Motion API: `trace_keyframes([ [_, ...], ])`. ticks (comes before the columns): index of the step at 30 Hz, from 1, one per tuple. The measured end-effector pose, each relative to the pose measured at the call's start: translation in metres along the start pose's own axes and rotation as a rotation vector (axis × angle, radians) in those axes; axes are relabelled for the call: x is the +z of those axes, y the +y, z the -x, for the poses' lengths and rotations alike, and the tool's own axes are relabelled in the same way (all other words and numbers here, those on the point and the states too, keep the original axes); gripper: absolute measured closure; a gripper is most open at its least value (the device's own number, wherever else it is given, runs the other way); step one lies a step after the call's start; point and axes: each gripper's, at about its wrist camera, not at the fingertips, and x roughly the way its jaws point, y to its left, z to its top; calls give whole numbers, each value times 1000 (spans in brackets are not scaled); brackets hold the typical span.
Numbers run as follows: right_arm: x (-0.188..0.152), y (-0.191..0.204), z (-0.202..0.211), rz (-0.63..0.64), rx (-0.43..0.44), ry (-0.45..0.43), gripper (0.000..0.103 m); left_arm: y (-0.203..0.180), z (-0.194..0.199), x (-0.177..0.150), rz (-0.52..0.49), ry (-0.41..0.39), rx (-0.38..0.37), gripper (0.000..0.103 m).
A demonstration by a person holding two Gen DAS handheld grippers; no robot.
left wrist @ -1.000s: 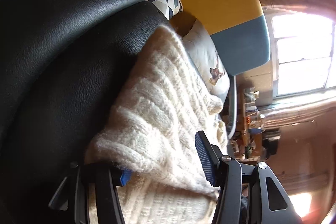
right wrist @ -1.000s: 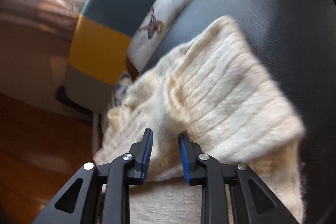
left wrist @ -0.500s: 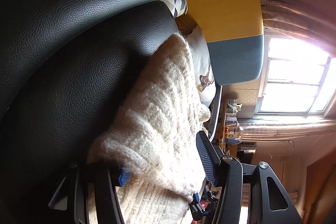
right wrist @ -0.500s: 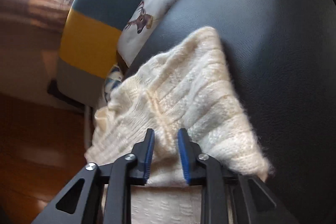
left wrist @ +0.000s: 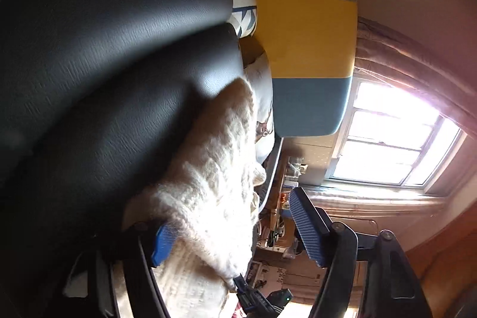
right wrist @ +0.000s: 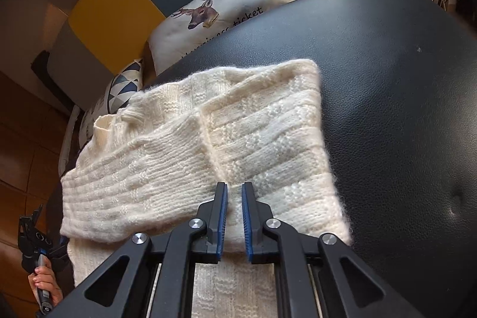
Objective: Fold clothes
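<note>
Cream cable-knit wool, a thick folded sweater (right wrist: 208, 157), is spread across the seat of a black leather chair (right wrist: 387, 85), its upper layer doubled over the lower one and its near edge hanging toward the camera. The right gripper (right wrist: 234, 216), black with blue ribbed pads, is seen pointing down at that near edge with its jaws closing; only a narrow slit is left between the pads, knit shows through it, and whether any fabric is pinched there cannot be told. The left gripper (left wrist: 235, 225) is seen with its jaws opening wide: its inner pad is partly buried in the fuzzy corner of the sweater (left wrist: 214, 184), while the outer pad stands well clear of the wool in open air. A hand (right wrist: 44, 282) wrapped around a dark handle is visible at the lower left of the right wrist view. Behind the chair, a white cushion printed with a deer's head (right wrist: 220, 11) is propped against a yellow, teal and grey upholstered seat back (right wrist: 119, 11).
</note>
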Motion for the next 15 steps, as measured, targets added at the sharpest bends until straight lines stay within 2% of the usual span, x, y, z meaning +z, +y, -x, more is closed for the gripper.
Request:
trace_keyframes([
  [3, 1, 3, 8, -5, -54, -27, 94, -9, -3, 0, -65, -6, 16, 34],
  [4, 2, 8, 17, 4, -54, -65, 90, -17, -5, -3, -108, -5, 35, 36],
  [5, 3, 13, 25, 13, -53, -105, 89, -23, -6, -6, -151, -3, 57, 42],
  [7, 5, 33, 26, 60, -6, -97, 89, -29, -7, -15, -231, 15, 116, 46],
  [8, 6, 43, 25, 84, 18, -93, 89, -27, -7, -16, -227, 24, 129, 46],
  [11, 3, 74, 5, 196, 3, -33, 88, -16, -5, -14, -194, 12, 166, 46],
  [14, -3, 80, -22, 228, -69, 50, 88, -7, 3, -12, -178, 4, 187, 59],
  [15, -3, 78, -23, 219, -59, 47, 88, -6, 6, -11, -176, 8, 194, 60],
])
